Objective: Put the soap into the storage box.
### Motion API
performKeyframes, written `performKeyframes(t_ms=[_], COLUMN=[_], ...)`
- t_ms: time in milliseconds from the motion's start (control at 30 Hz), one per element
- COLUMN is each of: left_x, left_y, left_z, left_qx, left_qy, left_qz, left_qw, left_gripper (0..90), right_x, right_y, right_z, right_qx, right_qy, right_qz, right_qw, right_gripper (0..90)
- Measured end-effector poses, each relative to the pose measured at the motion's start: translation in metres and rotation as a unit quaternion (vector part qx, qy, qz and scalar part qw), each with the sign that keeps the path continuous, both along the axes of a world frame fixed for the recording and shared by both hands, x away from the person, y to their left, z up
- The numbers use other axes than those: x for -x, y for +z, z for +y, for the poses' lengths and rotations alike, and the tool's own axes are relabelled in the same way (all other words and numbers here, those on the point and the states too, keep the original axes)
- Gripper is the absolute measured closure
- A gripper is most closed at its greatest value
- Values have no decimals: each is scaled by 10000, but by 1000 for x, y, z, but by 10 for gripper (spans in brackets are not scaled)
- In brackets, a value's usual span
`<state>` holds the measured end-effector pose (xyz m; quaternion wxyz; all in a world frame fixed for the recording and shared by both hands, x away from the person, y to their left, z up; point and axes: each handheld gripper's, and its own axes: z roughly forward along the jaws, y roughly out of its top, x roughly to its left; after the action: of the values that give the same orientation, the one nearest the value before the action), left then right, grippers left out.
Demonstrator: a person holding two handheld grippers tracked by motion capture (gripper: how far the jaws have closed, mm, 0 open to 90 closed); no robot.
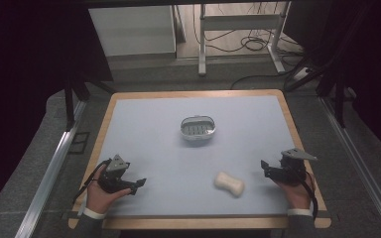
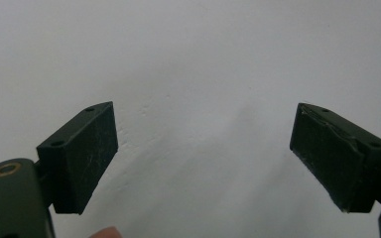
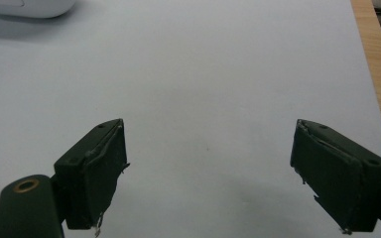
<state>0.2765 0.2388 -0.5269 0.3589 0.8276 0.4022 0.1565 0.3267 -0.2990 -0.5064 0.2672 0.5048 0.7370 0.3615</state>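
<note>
Both tools gape released: left tool (image 1: 138, 184) and right tool (image 1: 268, 168) flank the soap (image 1: 229, 183). Beyond the soap sits a dish (image 1: 197, 128).

Pale blue-grey table mat (image 1: 168, 139), centre of the high view: smooth, matt, sheet-like, faintly scuffed in the left gripper view. Light wooden table border (image 1: 104, 129): bare wood grain, satin finish. White oval plastic soap dish (image 1: 197, 128), middle of the frame: glossy shell, grey slotted insert. Cream bone-shaped soap bar (image 1: 229, 183), lower right: matt, waxy-looking. Black left gripper (image 2: 203, 158) and black right gripper (image 3: 208, 173): matt hard plastic, with scratched, rubber-like pads (image 3: 104, 173) frayed at the edges; one brass-coloured metal rivet each.
</note>
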Motion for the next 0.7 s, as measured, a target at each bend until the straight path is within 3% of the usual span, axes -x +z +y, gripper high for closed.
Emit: performKeyframes(t_ms=[267, 600, 700], left_x=[0, 0, 0], left_y=[0, -1, 0], left_z=[0, -2, 0], left_qx=[11, 41, 57], left_qy=[-12, -28, -22], left_qz=[3, 31, 13], left_qw=[10000, 10000, 10000], left_gripper=[118, 117, 117], right_x=[1, 2, 0], right_y=[2, 7, 10], right_z=[-1, 4, 5], right_qx=[-159, 47, -1], right_qy=[77, 289, 352], right_qz=[78, 106, 95], right_qw=[9998, 9995, 9993], right_gripper=[180, 190, 190])
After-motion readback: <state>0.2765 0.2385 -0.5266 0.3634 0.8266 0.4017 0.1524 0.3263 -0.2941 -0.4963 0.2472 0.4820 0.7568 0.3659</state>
